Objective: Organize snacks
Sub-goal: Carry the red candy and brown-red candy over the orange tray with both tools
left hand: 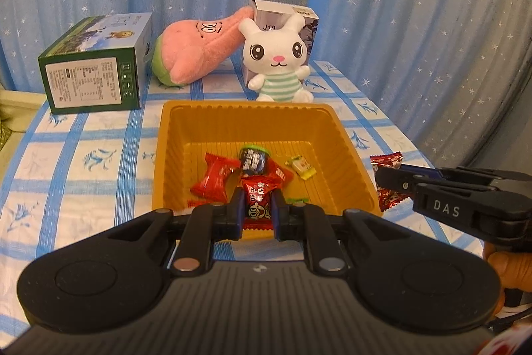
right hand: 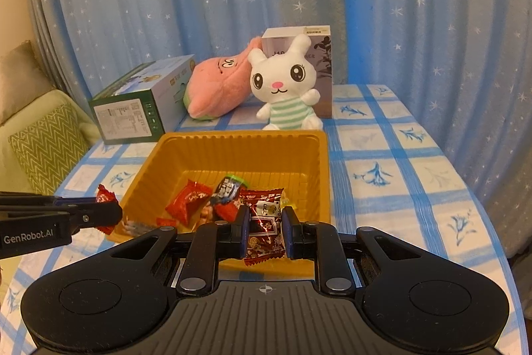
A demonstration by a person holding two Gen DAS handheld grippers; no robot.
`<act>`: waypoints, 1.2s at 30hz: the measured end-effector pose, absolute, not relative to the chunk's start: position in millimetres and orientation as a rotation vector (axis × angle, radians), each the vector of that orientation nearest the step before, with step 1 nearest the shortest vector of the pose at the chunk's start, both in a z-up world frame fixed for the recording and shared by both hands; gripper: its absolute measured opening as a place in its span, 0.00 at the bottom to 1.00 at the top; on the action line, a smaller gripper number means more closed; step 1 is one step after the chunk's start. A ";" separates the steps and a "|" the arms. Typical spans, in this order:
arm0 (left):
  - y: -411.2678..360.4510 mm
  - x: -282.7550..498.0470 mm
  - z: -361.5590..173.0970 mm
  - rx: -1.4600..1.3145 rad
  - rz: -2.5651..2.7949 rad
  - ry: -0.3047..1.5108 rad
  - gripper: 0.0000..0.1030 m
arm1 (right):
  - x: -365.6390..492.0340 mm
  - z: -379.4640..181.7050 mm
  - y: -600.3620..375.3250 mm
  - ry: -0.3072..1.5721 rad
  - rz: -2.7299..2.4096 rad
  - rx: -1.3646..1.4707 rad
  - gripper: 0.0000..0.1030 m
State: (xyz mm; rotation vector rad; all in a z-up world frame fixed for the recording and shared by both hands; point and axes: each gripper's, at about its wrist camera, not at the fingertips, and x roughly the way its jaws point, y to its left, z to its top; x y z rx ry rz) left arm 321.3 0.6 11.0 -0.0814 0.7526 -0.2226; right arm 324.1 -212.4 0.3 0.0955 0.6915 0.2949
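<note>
Covering the desk [left hand: 83,135], a blue-checked cloth is running out of frame on every side. Sitting at its middle, the orange tray [right hand: 232,148] is holding several wrapped snacks, partly hiding one another. The left hand-held gripper [left hand: 258,208] is pinching a red candy [left hand: 259,198] at the tray's near rim. The right hand-held gripper [right hand: 265,230] is pinching a dark red candy packet [right hand: 265,222], its printing too small to read.
</note>
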 end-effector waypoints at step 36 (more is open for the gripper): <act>12.1 391.1 -17.0 -0.147 -0.191 0.832 0.45 | 383.8 -16.0 -205.3 0.760 0.298 0.101 0.20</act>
